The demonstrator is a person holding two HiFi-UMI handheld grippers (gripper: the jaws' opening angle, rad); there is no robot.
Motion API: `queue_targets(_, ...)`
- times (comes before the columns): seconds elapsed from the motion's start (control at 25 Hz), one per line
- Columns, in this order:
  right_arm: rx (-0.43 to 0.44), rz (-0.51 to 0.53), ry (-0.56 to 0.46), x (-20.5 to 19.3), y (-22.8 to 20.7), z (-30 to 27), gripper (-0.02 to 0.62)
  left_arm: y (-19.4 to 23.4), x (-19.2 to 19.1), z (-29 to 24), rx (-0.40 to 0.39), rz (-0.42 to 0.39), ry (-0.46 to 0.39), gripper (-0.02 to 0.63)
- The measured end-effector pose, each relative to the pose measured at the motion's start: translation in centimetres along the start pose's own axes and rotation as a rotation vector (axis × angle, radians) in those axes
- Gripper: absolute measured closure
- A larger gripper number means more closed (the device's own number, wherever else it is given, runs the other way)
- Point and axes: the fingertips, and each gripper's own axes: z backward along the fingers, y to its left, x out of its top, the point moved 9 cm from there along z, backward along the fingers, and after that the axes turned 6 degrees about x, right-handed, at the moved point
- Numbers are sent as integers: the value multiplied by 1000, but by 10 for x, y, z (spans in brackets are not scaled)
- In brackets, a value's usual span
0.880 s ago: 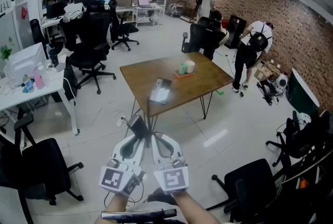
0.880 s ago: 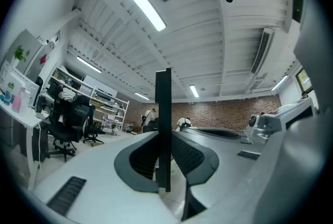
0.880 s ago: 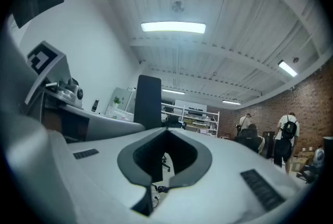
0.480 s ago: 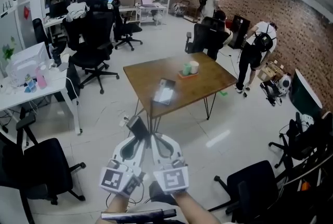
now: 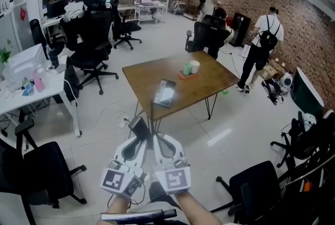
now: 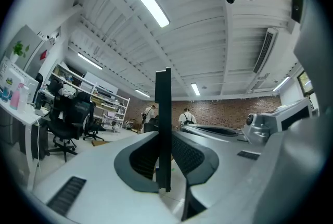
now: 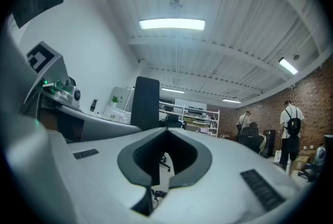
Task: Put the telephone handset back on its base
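My left gripper [image 5: 141,136] is shut on a thin black handset [image 5: 138,126], which sticks up from its tips. In the left gripper view the handset [image 6: 163,129] stands edge-on between the pads of the left gripper [image 6: 164,178]. My right gripper [image 5: 157,138] is held close beside the left one, shut with nothing in it. In the right gripper view the handset [image 7: 144,100] shows as a dark slab left of the right gripper [image 7: 157,180]. Ahead stands a wooden table [image 5: 209,82] with a flat dark base [image 5: 164,93] lying near its front corner, well beyond both grippers.
A green cup and a white cup [image 5: 188,68] stand on a small tray on the table. Black office chairs [image 5: 89,35] stand behind the table, others at lower left [image 5: 39,171] and lower right [image 5: 256,187]. People stand by the brick wall [image 5: 264,41]. A white desk [image 5: 31,88] is at left.
Both grippers keep their place in the view, the handset still held. The person at the right has straightened up, and the room has shifted slightly in the frame.
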Motion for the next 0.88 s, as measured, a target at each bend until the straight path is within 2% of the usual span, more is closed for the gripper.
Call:
queue_targets(0.36,-45,-12,22,-6,-36,-25,591,8,-7,-46,-24,-49,8,540)
queue_targets(0.88,-71,-53,75,-39,-88,-73,591,28,-35,-123,-45,-30,66,540)
